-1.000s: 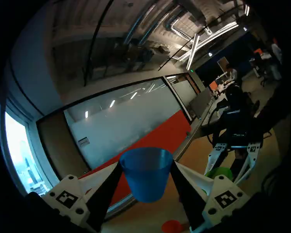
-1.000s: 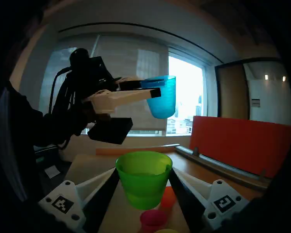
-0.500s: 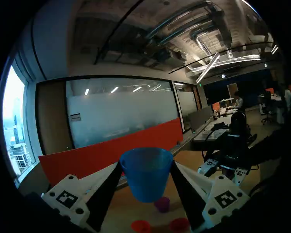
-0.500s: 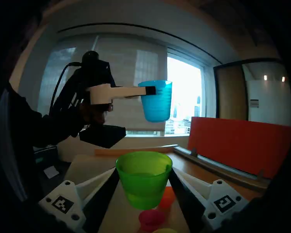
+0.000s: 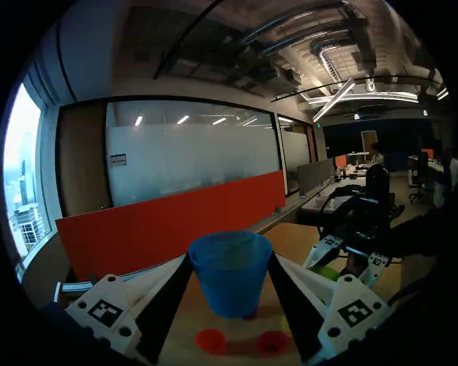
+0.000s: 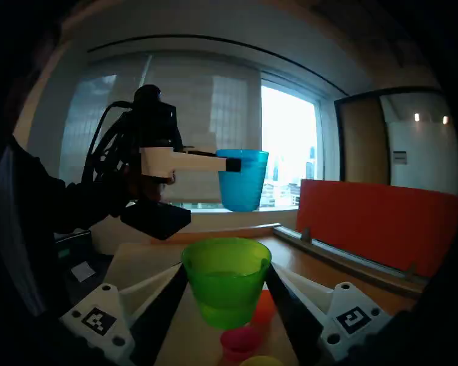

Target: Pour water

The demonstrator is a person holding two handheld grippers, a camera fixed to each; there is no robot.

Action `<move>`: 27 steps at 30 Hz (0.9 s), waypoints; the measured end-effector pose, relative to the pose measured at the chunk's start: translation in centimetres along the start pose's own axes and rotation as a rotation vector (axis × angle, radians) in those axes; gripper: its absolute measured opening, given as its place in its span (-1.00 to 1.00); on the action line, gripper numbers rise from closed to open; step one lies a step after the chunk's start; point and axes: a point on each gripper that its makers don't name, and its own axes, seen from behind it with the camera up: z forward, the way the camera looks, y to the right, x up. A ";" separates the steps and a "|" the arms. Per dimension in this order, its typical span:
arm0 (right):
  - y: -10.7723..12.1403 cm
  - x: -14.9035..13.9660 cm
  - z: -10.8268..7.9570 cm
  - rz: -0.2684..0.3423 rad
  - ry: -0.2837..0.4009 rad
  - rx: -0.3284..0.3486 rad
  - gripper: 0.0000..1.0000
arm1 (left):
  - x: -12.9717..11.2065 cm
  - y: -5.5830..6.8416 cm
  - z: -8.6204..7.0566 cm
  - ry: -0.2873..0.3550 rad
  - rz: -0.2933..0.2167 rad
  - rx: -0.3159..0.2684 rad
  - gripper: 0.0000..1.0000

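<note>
Room: daylight is coming through a large window point(image 6: 284, 152) at the far side, and a red partition point(image 6: 381, 219) is running along the right edge of a wooden table point(image 6: 131, 262).
Left gripper: the left gripper point(image 5: 230, 268) is clamping the blue cup point(image 5: 230, 277) between both fingers, carrying it upright and level in the air.
Blue cup: in the right gripper view it is hanging above the table, higher and farther off than the green cup and well apart from it. Whether it is holding any water cannot be told.
Right gripper: the right gripper point(image 6: 226, 271) is squeezing the green cup point(image 6: 226, 287) from both sides, holding it upright over the near part of the table.
Green cup: a darker band is showing through its translucent wall in the lower part, seemingly liquid.
Sleeve: a dark sleeve point(image 6: 64, 201) is reaching in from the left, its hand wrapping the left gripper's handle.
Small cups: a pink cup point(image 6: 241, 338) and an orange cup point(image 6: 264, 308) are standing on the table just beyond the green cup, partly hidden behind it.
</note>
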 end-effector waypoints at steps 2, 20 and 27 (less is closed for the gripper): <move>0.0 0.0 0.0 0.002 -0.009 -0.001 0.79 | -0.6 -0.1 0.0 -0.017 -0.008 0.001 0.72; 0.7 -1.1 -0.9 0.006 -0.072 -0.022 0.80 | -5.7 0.1 -0.4 -0.119 -0.025 -0.006 0.72; 0.8 -1.8 -1.2 0.003 -0.099 -0.024 0.80 | -7.6 0.4 -0.5 -0.154 -0.009 -0.011 0.73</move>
